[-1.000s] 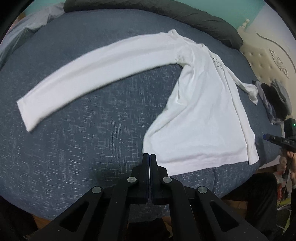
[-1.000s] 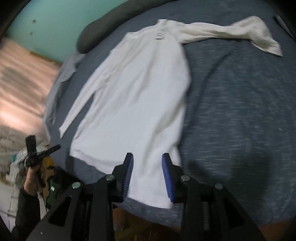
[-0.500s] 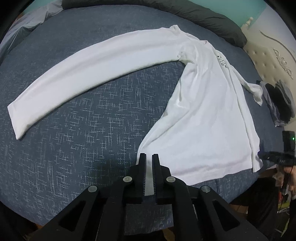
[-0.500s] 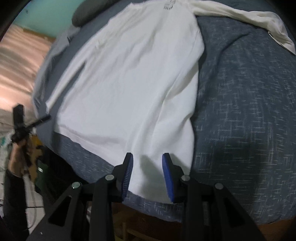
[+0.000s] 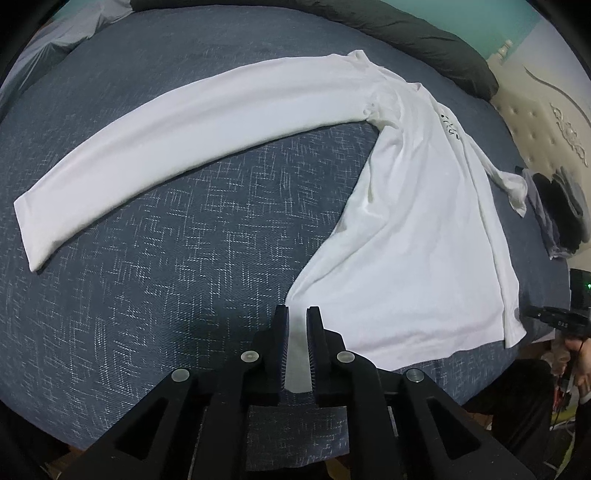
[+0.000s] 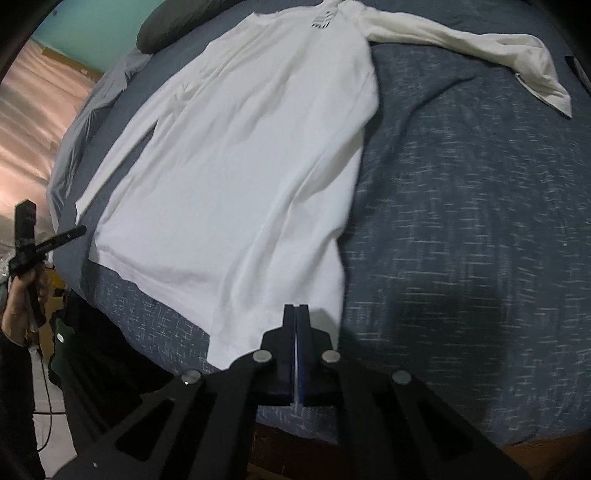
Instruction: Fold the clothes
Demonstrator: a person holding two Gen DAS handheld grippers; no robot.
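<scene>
A white long-sleeved shirt [image 5: 424, 240] lies flat on the blue bedcover [image 5: 166, 277], collar far and hem near. In the left wrist view one sleeve [image 5: 184, 122] stretches out to the left. My left gripper [image 5: 297, 312] is at the hem's near-left corner. Its jaws are opening and stand a narrow gap apart, with white cloth showing between them and the pads not pressing it. In the right wrist view the shirt [image 6: 240, 166] fills the middle, with a sleeve [image 6: 480, 48] out to the upper right. My right gripper [image 6: 296, 308] is shut on the hem near its right corner.
A dark pillow [image 5: 406, 33] lies along the bed's far edge. Dark folded clothes [image 5: 561, 210] sit at the right edge. A hand holds a black device [image 6: 33, 240] beyond the bed's left side in the right wrist view. The bed's near edge is just below both grippers.
My left jaws went from shut to slightly apart over the hem corner. My right gripper came down closer to the hem and its jaws closed on the cloth.
</scene>
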